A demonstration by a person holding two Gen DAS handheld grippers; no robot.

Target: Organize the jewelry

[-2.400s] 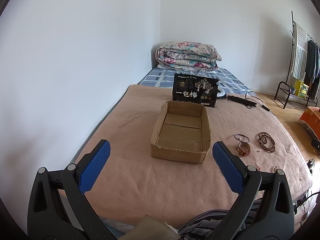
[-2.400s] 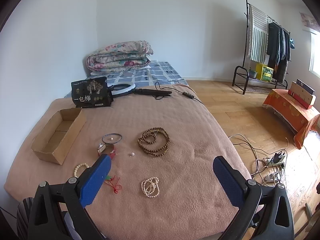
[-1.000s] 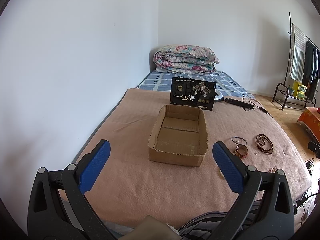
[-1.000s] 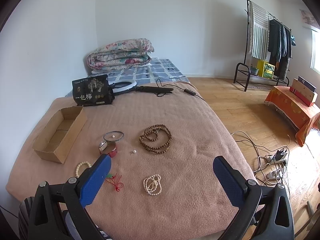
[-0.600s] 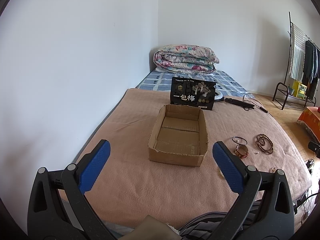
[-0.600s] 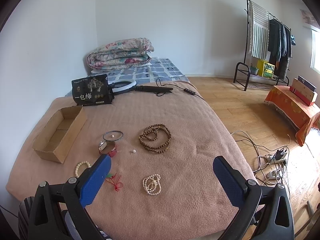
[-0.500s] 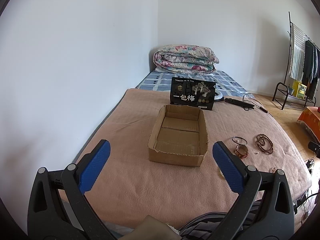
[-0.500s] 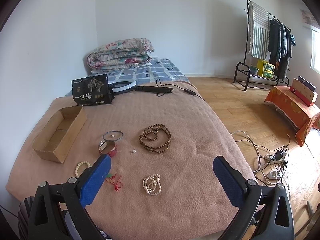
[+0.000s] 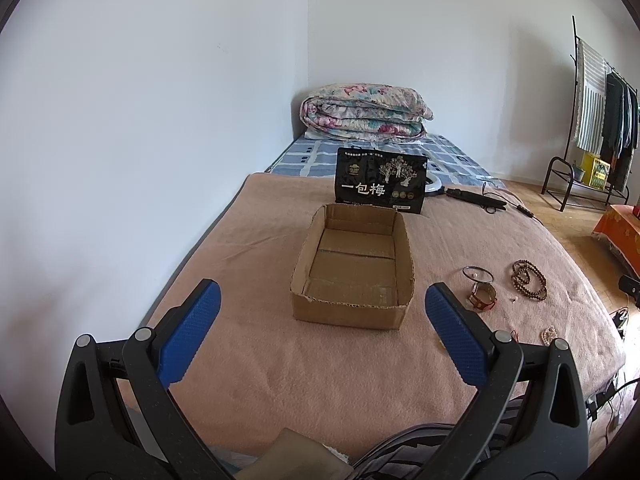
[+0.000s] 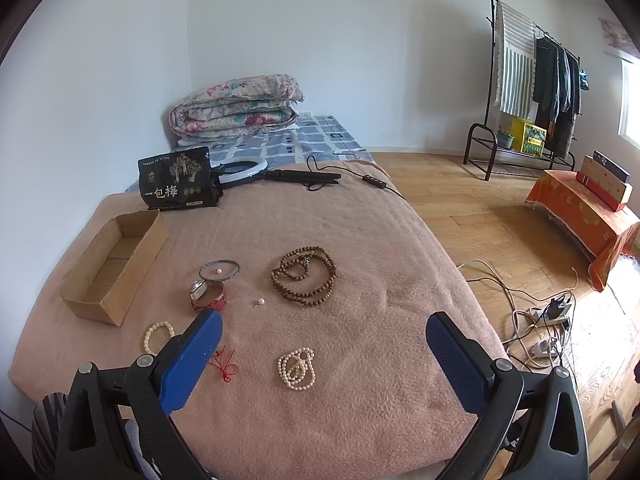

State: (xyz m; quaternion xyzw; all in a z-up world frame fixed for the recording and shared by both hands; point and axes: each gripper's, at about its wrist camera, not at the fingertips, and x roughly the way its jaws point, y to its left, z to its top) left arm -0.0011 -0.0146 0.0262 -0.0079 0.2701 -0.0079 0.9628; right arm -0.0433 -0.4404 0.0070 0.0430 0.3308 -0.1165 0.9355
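Note:
An empty open cardboard box (image 9: 353, 272) sits on the pink blanket; it also shows at the left in the right wrist view (image 10: 114, 262). Jewelry lies to its right: a brown bead necklace (image 10: 305, 275), a thin silver bangle (image 10: 219, 270), a watch with a red band (image 10: 207, 294), a loose pearl earring (image 10: 260, 302), a white pearl necklace (image 10: 297, 368), a cream bead bracelet (image 10: 157, 335) and a red knotted cord (image 10: 225, 364). My left gripper (image 9: 322, 326) is open and empty, short of the box. My right gripper (image 10: 324, 346) is open and empty above the pearl necklace.
A black printed bag (image 9: 381, 186) stands behind the box. A ring light (image 10: 240, 169) and black cable lie at the back of the bed, by a folded quilt (image 10: 236, 106). Power strips and cords (image 10: 548, 320) lie on the wooden floor at right.
Both views have shifted slightly since 2.4 s ago, the grippers pulling back a little from the bed. In the last second nothing has visibly moved. Both grippers stay open.

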